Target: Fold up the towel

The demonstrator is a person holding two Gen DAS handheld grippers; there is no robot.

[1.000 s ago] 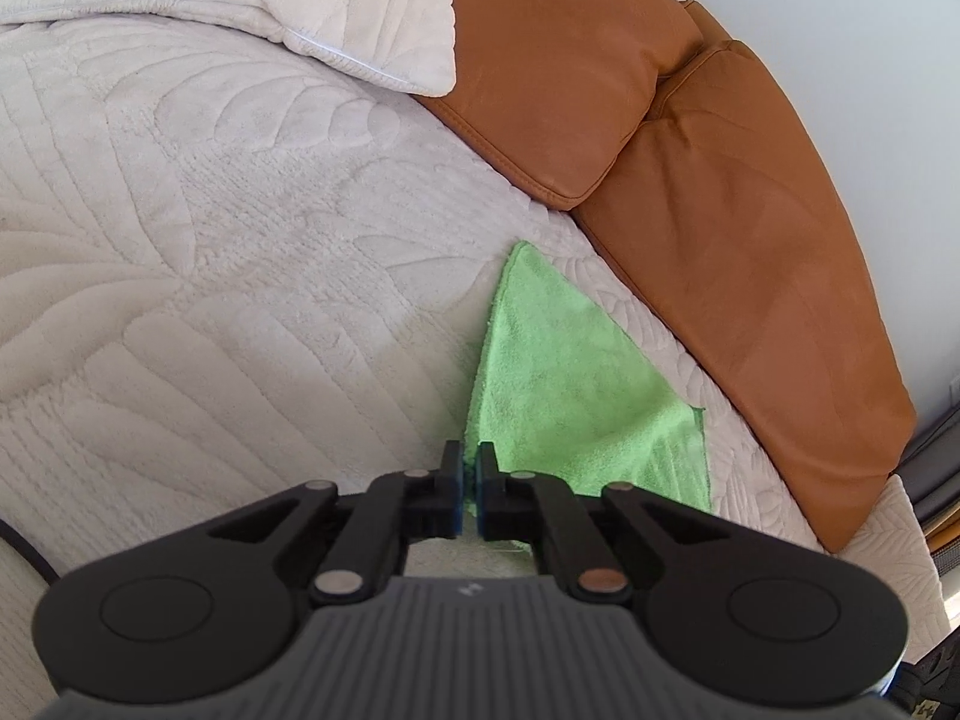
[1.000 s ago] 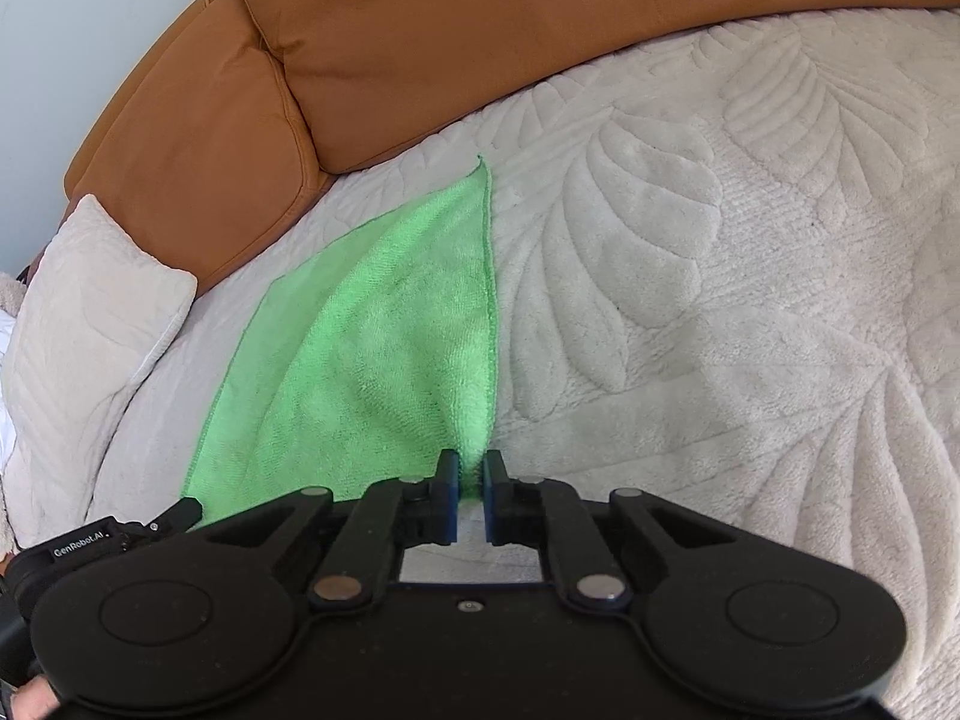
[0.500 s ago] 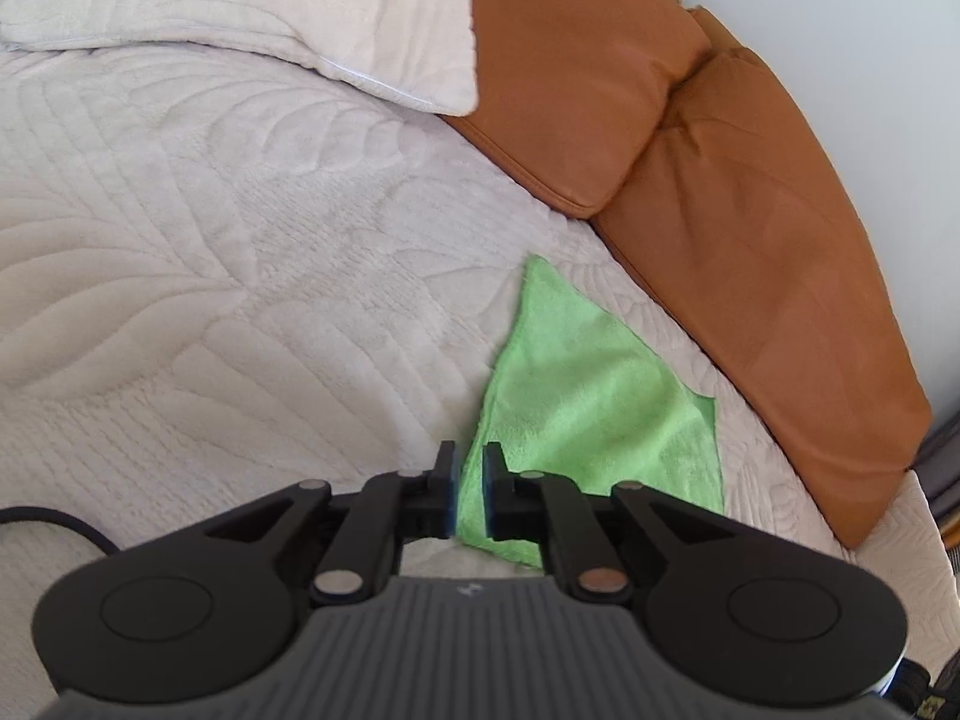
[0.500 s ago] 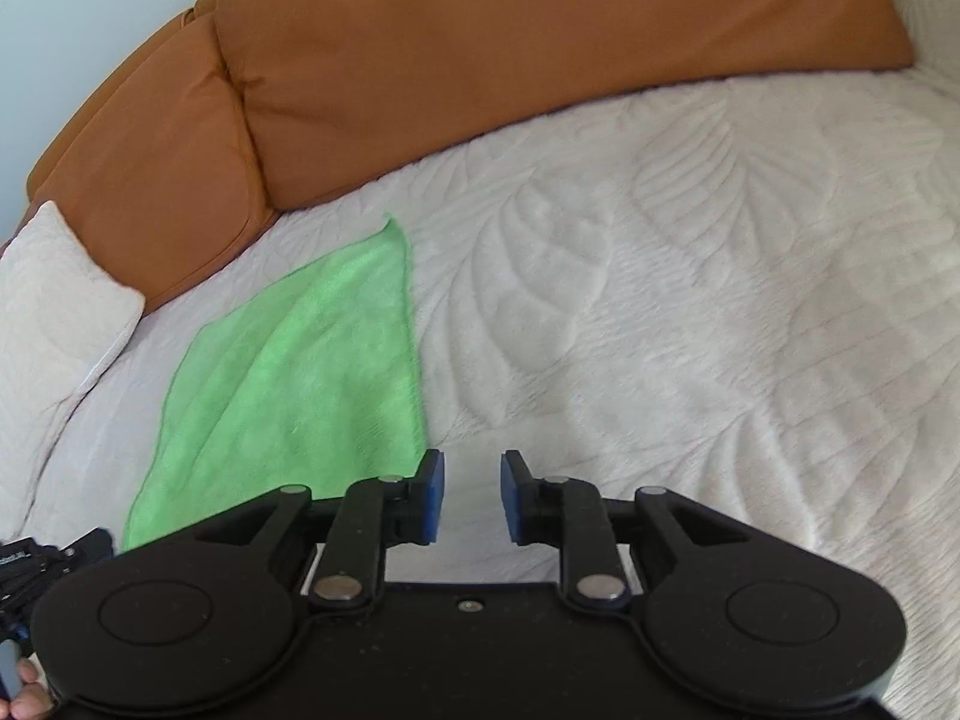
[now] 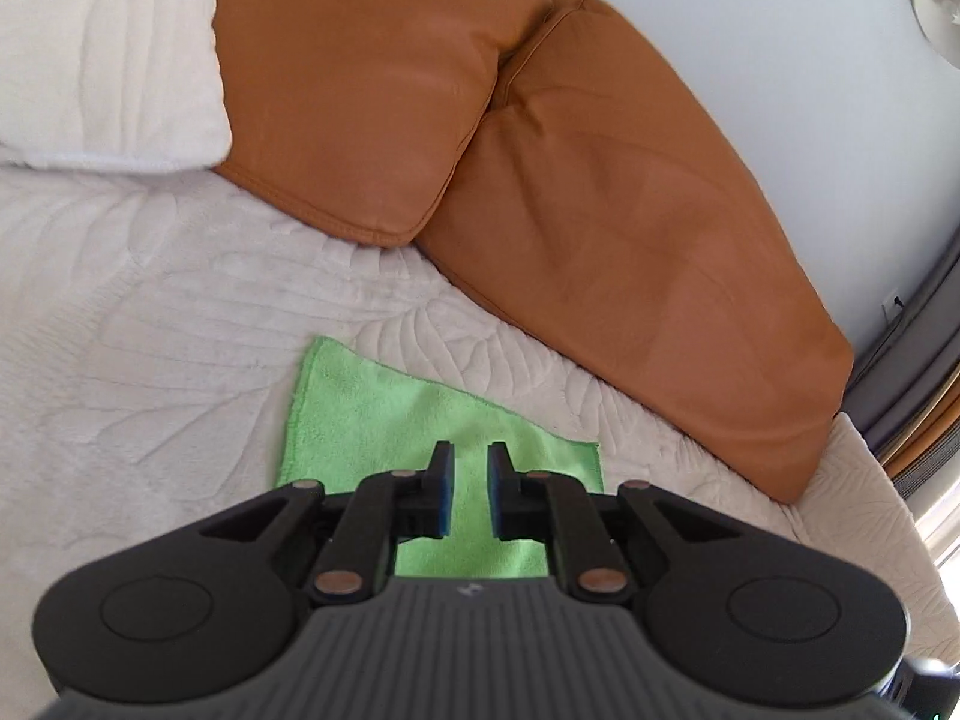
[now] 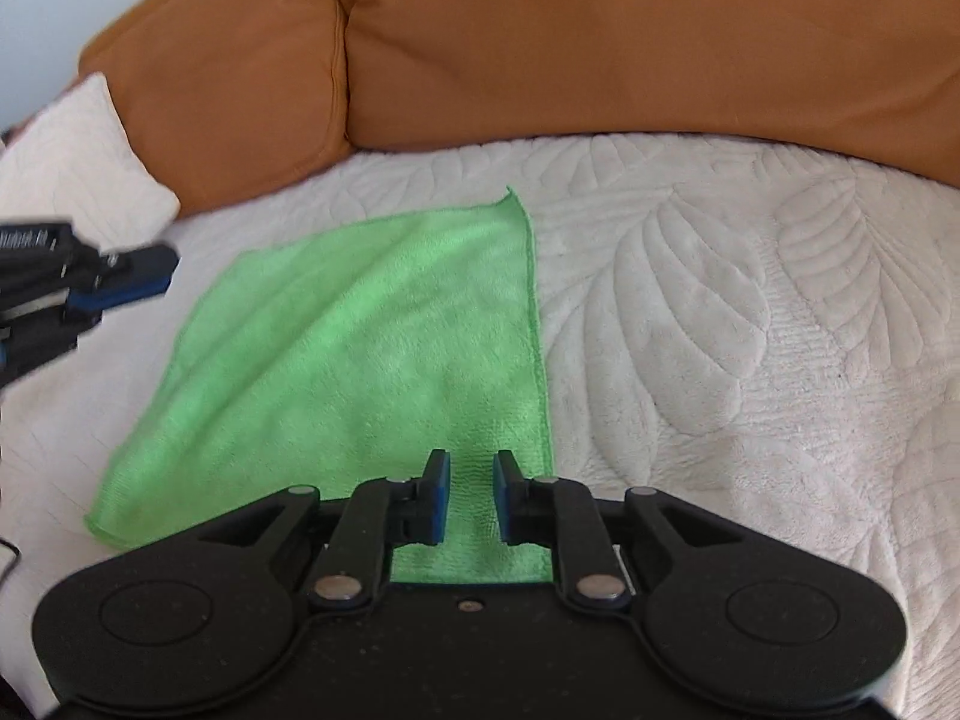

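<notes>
**A:** Both tools have let go since a second ago: back then each was pinched on a towel corner, and now the left tool (image 5: 467, 495) stands parted with nothing between its blue pads. What does its view give you?

**B:** From the left wrist, the green towel (image 5: 384, 420) lies flat on the bed (image 5: 150, 312), directly under and ahead of the tool. It shows one far corner toward the white pillow (image 5: 102, 60) and a right-hand corner toward the tan cushions (image 5: 600, 198). The cloth looks like soft microfibre with a stitched hem; the bedcover is a pale quilt with a stitched leaf pattern.

**A:** And the right wrist?

**B:** The right tool (image 6: 471, 495) is likewise released, jaws apart and holding nothing. It hovers over the towel's (image 6: 360, 348) near right corner. The cloth spreads ahead and to the left as a rough square, its right hem running straight away toward the cushions (image 6: 600, 48). The left tool (image 6: 114, 282) appears, blurred, over the towel's left edge.

**A:** So which relation decides the next fold?

**B:** I judge that each tool sits nearest its own side of the cloth. The hems run away from the person, so near corners would carry toward far ones. Limp fabric may drag or bunch.
</notes>
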